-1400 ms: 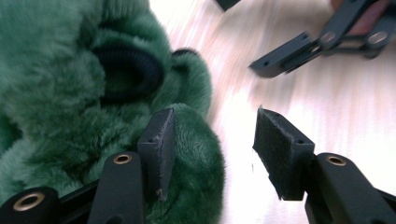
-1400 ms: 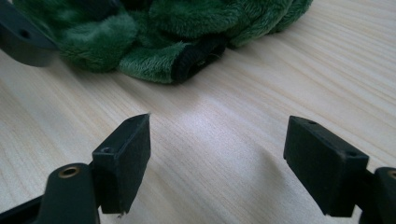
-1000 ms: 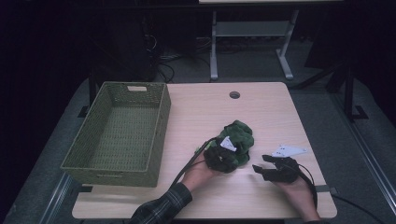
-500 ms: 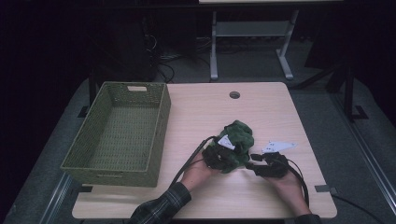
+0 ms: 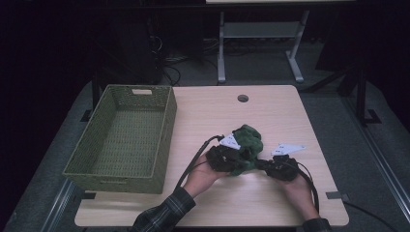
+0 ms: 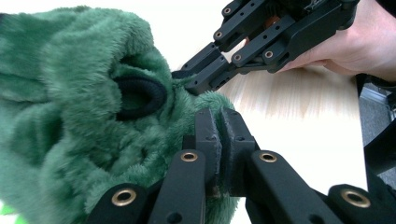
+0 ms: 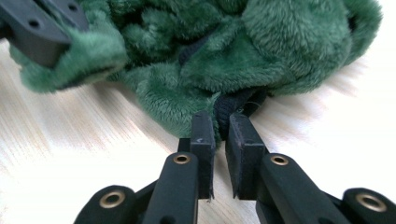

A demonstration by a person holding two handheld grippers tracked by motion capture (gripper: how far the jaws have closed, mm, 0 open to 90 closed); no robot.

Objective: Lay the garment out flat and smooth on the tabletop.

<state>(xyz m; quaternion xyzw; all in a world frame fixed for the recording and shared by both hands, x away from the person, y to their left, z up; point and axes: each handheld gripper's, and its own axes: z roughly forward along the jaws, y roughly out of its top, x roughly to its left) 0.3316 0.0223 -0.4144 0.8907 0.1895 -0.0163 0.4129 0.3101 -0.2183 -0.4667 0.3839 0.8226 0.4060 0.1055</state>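
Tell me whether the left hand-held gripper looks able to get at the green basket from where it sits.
Probably yes. The left hand-held gripper is pinched on the green plush garment, but bare tabletop lies between it and the green basket, and nothing stands in that path. It would likely carry or release the garment first.

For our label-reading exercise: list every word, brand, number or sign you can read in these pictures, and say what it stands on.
None can be read. The fluffy green plush fabric, woven green rectangular basket, light wooden table and both black tongs, left and right, bear no legible text.
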